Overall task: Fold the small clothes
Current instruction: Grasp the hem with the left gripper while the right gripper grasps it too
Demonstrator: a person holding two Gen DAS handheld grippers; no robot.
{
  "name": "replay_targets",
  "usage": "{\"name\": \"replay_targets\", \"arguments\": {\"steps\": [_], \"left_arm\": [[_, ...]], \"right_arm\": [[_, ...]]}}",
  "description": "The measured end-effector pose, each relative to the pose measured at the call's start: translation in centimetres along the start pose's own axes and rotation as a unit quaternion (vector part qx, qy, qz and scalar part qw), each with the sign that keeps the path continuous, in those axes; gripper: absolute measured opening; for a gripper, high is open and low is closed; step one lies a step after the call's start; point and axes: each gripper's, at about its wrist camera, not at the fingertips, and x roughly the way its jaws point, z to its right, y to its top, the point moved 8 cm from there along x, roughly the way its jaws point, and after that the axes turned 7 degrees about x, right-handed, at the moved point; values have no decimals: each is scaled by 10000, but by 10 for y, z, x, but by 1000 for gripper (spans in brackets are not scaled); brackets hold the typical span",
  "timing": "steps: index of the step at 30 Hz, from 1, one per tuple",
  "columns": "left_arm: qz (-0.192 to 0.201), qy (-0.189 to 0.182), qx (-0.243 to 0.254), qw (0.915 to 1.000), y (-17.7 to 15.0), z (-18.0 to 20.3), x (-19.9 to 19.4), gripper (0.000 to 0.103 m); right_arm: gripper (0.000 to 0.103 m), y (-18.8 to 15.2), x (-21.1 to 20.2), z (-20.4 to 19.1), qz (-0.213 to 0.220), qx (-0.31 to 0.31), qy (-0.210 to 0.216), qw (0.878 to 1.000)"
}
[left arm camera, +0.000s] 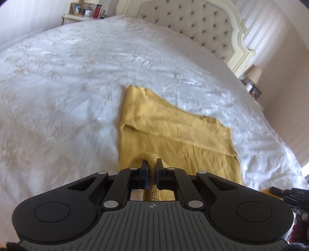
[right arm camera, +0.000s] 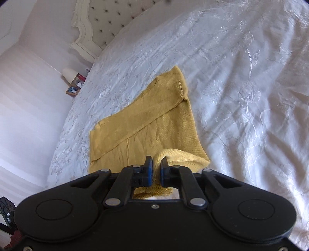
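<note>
A mustard-yellow knit garment (left arm camera: pixel 173 133) lies partly folded on the white bedspread (left arm camera: pixel 67 86), with a sleeve folded across it. My left gripper (left arm camera: pixel 152 164) is shut on the garment's near edge, and the fabric bunches up between its pads. In the right wrist view the same garment (right arm camera: pixel 146 115) stretches away from me. My right gripper (right arm camera: pixel 156 164) is shut on another part of the near edge, where a fold of knit rises between the fingers. Both grippers hold the edge a little above the bed.
A tufted headboard (left arm camera: pixel 193 23) stands at the far end of the bed. A nightstand (left arm camera: pixel 77 17) holds photo frames and a red bottle. A lamp (left arm camera: pixel 255 75) stands at the right bedside and shows in the right wrist view (right arm camera: pixel 69 74).
</note>
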Motion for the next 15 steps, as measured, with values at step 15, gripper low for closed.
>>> {"name": "replay_targets", "arguments": {"steps": [15], "left_arm": [[154,-240,-102,9995,77,-19,69,6]], "right_arm": [[15,72,67,-17,381,224,-421,9981]]}}
